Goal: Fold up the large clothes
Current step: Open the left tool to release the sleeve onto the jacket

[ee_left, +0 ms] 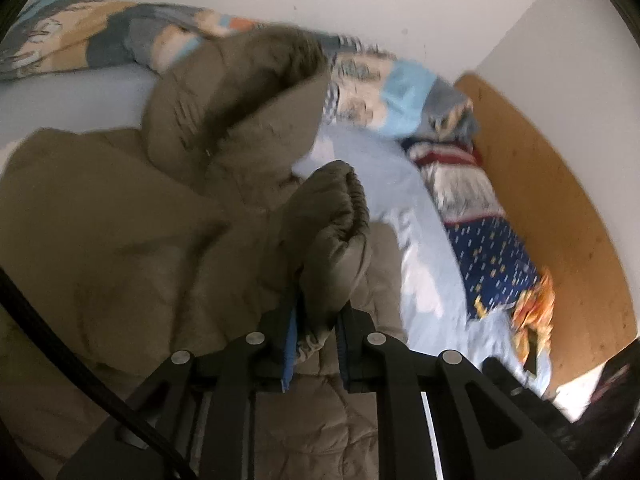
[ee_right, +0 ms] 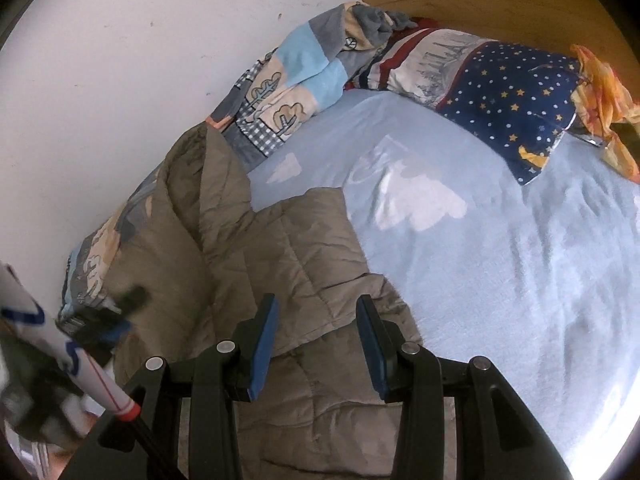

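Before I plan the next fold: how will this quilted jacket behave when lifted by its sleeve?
Probably floppy: the sleeve cuff droops from the left gripper. The olive quilted jacket looks puffy, so likely light but bulky, springing open.

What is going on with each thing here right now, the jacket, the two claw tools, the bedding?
Left gripper: shut on the jacket's sleeve cuff.
Sleeve cuff: lifted, pinched between the fingers.
Olive quilted jacket: crumpled on the bed, not yet folded.
Right gripper: open, hovering over the jacket, holding nothing.
Patchwork blanket: bunched along the wall.
Starry pillow: lying by the headboard.
Blue sheet: spread, slightly wrinkled.
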Motion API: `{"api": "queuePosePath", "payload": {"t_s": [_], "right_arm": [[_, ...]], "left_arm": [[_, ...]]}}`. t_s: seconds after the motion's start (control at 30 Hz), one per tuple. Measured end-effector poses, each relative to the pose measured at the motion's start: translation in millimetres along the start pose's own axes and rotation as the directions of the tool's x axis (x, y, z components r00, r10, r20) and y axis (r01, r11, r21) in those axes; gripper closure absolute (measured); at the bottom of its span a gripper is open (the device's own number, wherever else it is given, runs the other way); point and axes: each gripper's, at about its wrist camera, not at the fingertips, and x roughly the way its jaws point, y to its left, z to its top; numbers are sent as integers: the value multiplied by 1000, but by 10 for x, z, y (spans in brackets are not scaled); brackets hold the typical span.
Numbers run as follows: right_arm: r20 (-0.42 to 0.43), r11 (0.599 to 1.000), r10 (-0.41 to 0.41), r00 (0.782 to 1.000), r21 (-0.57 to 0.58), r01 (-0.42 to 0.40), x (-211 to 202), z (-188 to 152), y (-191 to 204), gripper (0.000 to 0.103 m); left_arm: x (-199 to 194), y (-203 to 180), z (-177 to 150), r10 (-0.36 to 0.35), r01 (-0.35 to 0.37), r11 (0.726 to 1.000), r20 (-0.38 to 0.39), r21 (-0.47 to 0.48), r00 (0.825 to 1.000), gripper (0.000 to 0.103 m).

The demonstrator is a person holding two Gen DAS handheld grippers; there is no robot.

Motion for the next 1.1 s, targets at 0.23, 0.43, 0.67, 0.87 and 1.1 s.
{"api": "queuePosePath", "payload": {"t_s": [0.23, 0.43, 0.67, 0.87, 1.1], "right_arm": [[-16, 999, 12, 1000, 51, -11, 73, 37, -67, 59], [-63, 990, 102, 993, 109, -95, 212, 24, -41, 59], [-197, 958, 227, 954, 220, -182, 689, -123, 35, 59], [-254, 945, 231, 939, 290, -154, 1079, -251, 73, 59], [-224, 968, 176, 959, 215, -127, 1230, -243, 261, 84]], "left_arm": [[-245, -100, -30, -42, 43, 998, -27, 54, 999, 52], [-910, 533, 89, 200, -205, 978, 114, 33, 973, 37], [-981, 1690, 217, 409, -397, 905, 55, -153, 911, 37], [-953, 2054, 244, 418, -402, 891, 34, -212, 908, 37], [-809, 1960, 226, 437, -429, 890, 22, -153, 899, 37]]}}
